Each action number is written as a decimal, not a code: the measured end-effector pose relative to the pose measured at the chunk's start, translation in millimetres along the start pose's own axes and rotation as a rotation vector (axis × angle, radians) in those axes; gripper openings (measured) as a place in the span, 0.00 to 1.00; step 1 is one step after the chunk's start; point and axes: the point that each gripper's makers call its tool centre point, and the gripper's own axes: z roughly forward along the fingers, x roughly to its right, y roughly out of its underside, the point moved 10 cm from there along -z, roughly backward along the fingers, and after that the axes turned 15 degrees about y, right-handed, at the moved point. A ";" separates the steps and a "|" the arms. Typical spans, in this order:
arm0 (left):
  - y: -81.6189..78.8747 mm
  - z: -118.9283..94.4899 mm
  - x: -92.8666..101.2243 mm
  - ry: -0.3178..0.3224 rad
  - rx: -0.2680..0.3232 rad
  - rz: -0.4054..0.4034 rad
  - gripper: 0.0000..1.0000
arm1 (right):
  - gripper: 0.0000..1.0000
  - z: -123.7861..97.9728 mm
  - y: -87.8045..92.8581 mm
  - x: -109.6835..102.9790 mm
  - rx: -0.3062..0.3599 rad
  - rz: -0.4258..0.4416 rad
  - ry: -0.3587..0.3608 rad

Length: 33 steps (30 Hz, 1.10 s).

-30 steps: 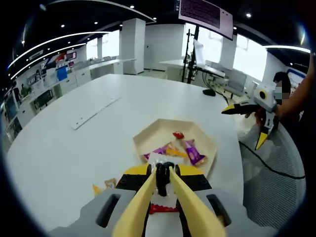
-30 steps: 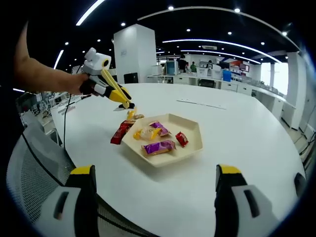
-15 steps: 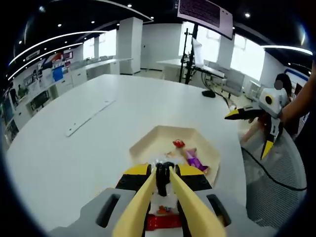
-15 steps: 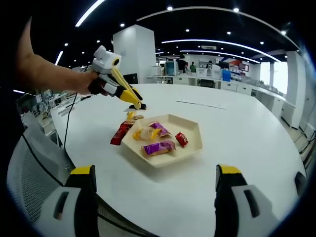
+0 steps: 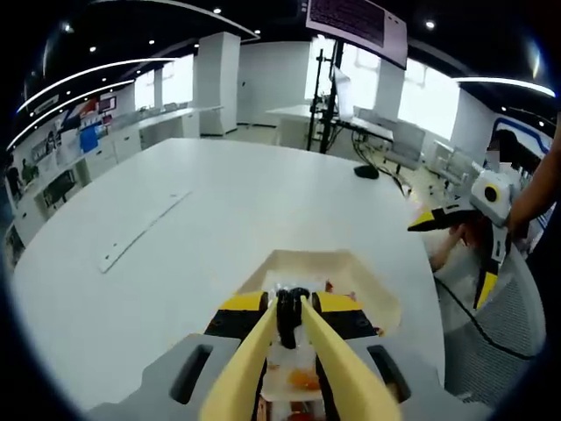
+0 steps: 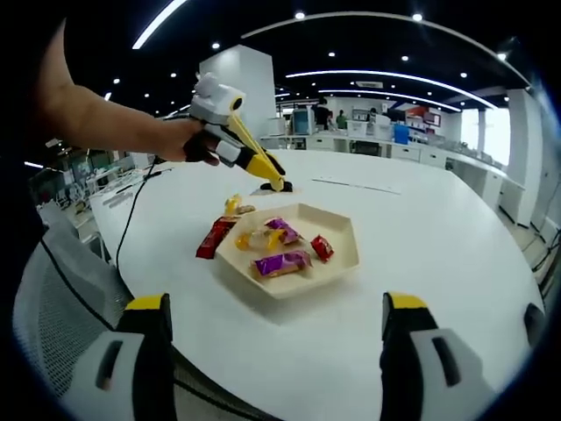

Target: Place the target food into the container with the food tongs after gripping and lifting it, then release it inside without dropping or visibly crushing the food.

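Both left gripper (image 5: 289, 317) jaws pinch a wrapped snack (image 5: 289, 303) above tray (image 5: 364, 276).

Tray (image 6: 342, 255) matt cream, plastic-looking; table (image 6: 456, 263) smooth white, faint sheen; snack wrappers (image 6: 282, 261) glossy foil.

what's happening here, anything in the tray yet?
A person holds tongs in each hand over a white table. The left tongs are shut on a small dark snack and carry it in the air above the hexagonal tray, not released. The tray already holds several wrapped snacks; a red packet lies beside it. The right tongs are open, away from the tray.
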 end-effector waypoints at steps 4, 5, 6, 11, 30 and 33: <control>-7.6 7.3 -3.0 0.009 0.004 0.003 0.16 | 0.99 0.1 -0.4 0.4 0.003 0.003 0.004; -10.2 9.5 -3.7 0.013 0.005 0.004 0.17 | 0.99 0.0 -0.5 0.7 0.005 0.004 0.007; -12.0 10.4 -3.9 0.014 0.011 0.007 0.17 | 0.99 -0.1 -0.4 0.8 0.004 0.004 0.008; -19.7 12.5 -4.7 0.014 0.031 0.020 0.18 | 0.98 -0.1 -0.5 0.9 0.005 0.006 0.007; -27.5 1.9 -3.0 0.024 0.076 0.056 0.23 | 0.98 0.0 0.3 0.7 -0.007 0.002 0.006; -26.0 -1.6 -4.0 0.028 0.086 0.052 0.24 | 0.97 -0.1 0.5 0.6 -0.008 0.003 0.006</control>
